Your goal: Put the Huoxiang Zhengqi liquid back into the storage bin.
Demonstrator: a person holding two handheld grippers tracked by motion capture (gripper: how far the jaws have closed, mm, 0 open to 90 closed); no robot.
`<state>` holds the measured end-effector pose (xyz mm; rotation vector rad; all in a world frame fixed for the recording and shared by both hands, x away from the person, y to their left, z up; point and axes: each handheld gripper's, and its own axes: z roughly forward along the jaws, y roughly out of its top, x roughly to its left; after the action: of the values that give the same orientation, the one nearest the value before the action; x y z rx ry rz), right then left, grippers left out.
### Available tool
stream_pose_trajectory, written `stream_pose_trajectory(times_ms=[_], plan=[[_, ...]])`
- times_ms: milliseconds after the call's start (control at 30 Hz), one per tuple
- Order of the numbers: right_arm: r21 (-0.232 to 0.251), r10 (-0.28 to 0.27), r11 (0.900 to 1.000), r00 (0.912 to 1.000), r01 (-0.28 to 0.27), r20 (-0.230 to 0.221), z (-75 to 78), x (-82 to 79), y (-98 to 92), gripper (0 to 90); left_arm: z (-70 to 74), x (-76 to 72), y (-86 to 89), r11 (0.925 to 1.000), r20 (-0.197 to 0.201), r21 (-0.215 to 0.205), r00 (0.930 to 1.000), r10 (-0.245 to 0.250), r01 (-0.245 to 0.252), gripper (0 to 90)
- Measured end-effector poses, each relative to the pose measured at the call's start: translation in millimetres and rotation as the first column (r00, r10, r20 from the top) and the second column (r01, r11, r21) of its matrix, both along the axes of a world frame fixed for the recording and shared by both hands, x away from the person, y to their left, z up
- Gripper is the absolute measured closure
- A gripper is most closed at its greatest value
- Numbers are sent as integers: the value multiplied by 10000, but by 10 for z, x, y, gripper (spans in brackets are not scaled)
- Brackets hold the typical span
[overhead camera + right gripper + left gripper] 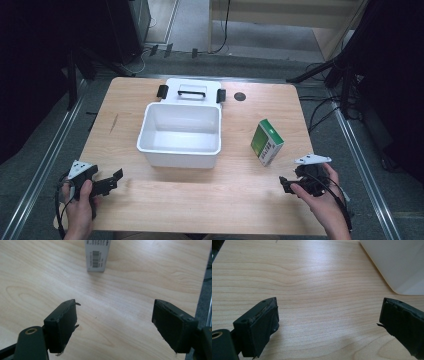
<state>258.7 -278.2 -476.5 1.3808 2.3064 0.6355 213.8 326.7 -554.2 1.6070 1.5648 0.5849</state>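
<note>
Two hand-held grippers rested low at the near edge of the wooden table [150, 200], each with its jaws spread wide and nothing between them. The right gripper [286, 185] lay closer to the green and white carton [266, 142], which stood upright on the table, ahead of that gripper and slightly toward the table's middle, near but not touching. In the right gripper view the carton [97, 255] appeared straight ahead beyond the parted jaws, its narrow barcoded face turned to the camera and its long axis vertical. The left gripper [112, 181] sat well apart from the carton, with the open white bin [150, 145] between the two; a corner of that bin [402, 267] showed at the upper right of the left gripper view. The bin stood at the table's centre, its lid [192, 86] with black latches lying behind it. Judged from this layout, the right hand was the better placed for a grasp: a short forward reach would bring its jaws to either side of the carton's narrow body, after which the bin lay to its left.
</note>
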Motion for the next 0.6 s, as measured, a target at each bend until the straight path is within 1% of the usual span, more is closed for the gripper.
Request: stream_pose_trajectory(times_ms=[33, 67, 100, 133, 167, 200, 233, 267, 300, 333, 367, 400, 433, 467, 567, 600], plan=[[-95, 61, 9999, 9998, -63, -172, 11, 11, 11, 204, 1, 0, 1, 10000, -12, 18, 10000, -7, 7, 34], [-95, 61, 9999, 9998, -63, -172, 11, 11, 11, 204, 0, 0, -1, 10000, -2, 17, 10000, -1, 1, 34], [-339, 178, 9992, 9974, -202, -704, 36, 47, 43, 202, 1, 0, -1, 10000, -24, 26, 10000, -1, 1, 34], [-339, 178, 9992, 9974, -202, -704, 36, 47, 43, 202, 1, 0, -2, 10000, -27, 32, 10000, 0, 0, 35], [-494, 274, 9983, 9947, -324, -988, 44, 65, 62, 198, 1, 1, -3, 10000, -26, 36, 10000, 6, -6, 35], [-924, 446, 9940, 9881, -587, -1475, 57, 99, 114, 194, 1, 1, -3, 10000, -29, 36, 10000, 2, -2, 35], [-924, 446, 9940, 9881, -587, -1475, 57, 99, 114, 194, 1, 1, -2, 10000, -36, 37, 10000, 5, -4, 35], [-1080, 440, 9921, 9842, -631, -1714, 64, 108, 139, 189, 1, 2, -2, 10000, -39, 35, 10000, 8, -8, 34], [-1348, 373, 9886, 9758, -675, -2154, 71, 130, 182, 182, 1, 2, -2, 10000, -40, 30, 10000, 8, -8, 35], [-1348, 373, 9886, 9758, -675, -2154, 71, 130, 182, 182, 1, 2, -1, 10000, -41, 31, 10000, 3, -3, 35], [-1419, 393, 9871, 9723, -736, -2302, 73, 140, 193, 177, 1, 2, -1, 10000, -39, 21, 10000, 11, -11, 34], [-1410, 340, 9872, 9619, -747, -2712, 79, 163, 226, 163, 1, 1, 1, 10000, -35, 16, 10000, 2, -2, 34], [-1410, 340, 9872, 9619, -747, -2712, 79, 163, 226, 163, 0, 1, 1, 10000, -28, 4, 10000, 0, 0, 34], [-1444, 233, 9871, 9538, -695, -2997, 93, 199, 243, 166, 0, 1, 1, 10000, -21, -11, 10000, 7, -7, 34], [-1434, -45, 9886, 9418, -464, -3362, 116, 243, 256, 167, 0, 2, 2, 10000, -28, -15, 10000, 8, -8, 34], [-1434, -45, 9886, 9418, -464, -3362, 116, 243, 256, 167, 0, 2, 2, 10000, -28, -15, 10000, 8, -8, 34]])
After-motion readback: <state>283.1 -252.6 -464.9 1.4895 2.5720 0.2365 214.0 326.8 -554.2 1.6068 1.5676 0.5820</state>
